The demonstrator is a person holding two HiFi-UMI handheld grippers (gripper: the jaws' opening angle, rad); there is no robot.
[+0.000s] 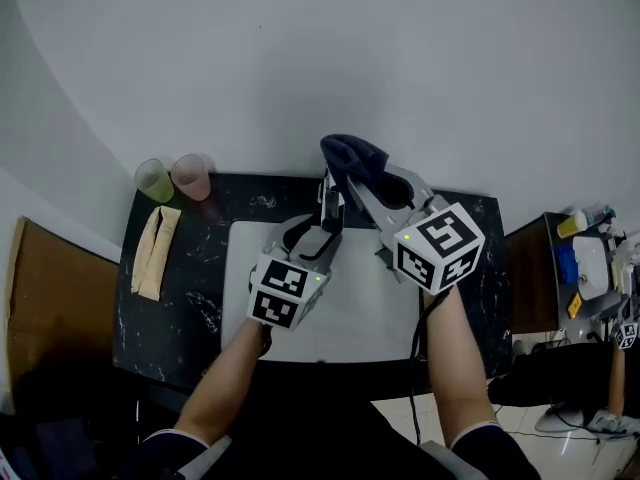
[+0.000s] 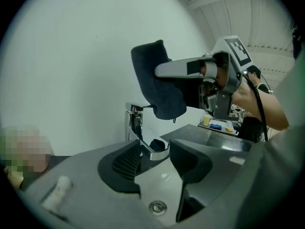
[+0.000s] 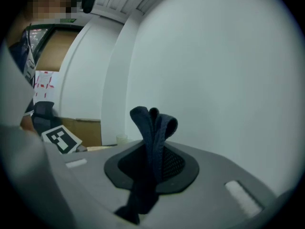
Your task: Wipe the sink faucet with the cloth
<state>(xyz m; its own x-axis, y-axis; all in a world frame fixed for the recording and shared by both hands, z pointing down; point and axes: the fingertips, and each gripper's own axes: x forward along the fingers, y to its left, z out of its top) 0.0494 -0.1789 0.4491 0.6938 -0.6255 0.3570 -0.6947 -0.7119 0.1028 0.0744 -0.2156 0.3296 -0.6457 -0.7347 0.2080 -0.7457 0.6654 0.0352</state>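
Along the back edge of the dark worktop (image 1: 190, 308), in the head view, the faucet (image 1: 330, 200) stands behind the white sink (image 1: 245, 268). The right tool (image 1: 362, 180) carries the dark cloth (image 1: 352, 158) close over it, and the left tool (image 1: 318, 226) points at it from the front edge. In the left gripper view, that tool's jaws stand wide with the chrome faucet (image 2: 136, 123) between them, untouched; the cloth (image 2: 155, 78) hangs near its top. In the right gripper view, the jaws pinch the cloth (image 3: 153, 137) at a bunched fold, with loops standing free above. Soft, light and limp, it should drape round the stiff, slick, fixed spout. The grip at the bunch looks sound and leaves the free folds to rub.
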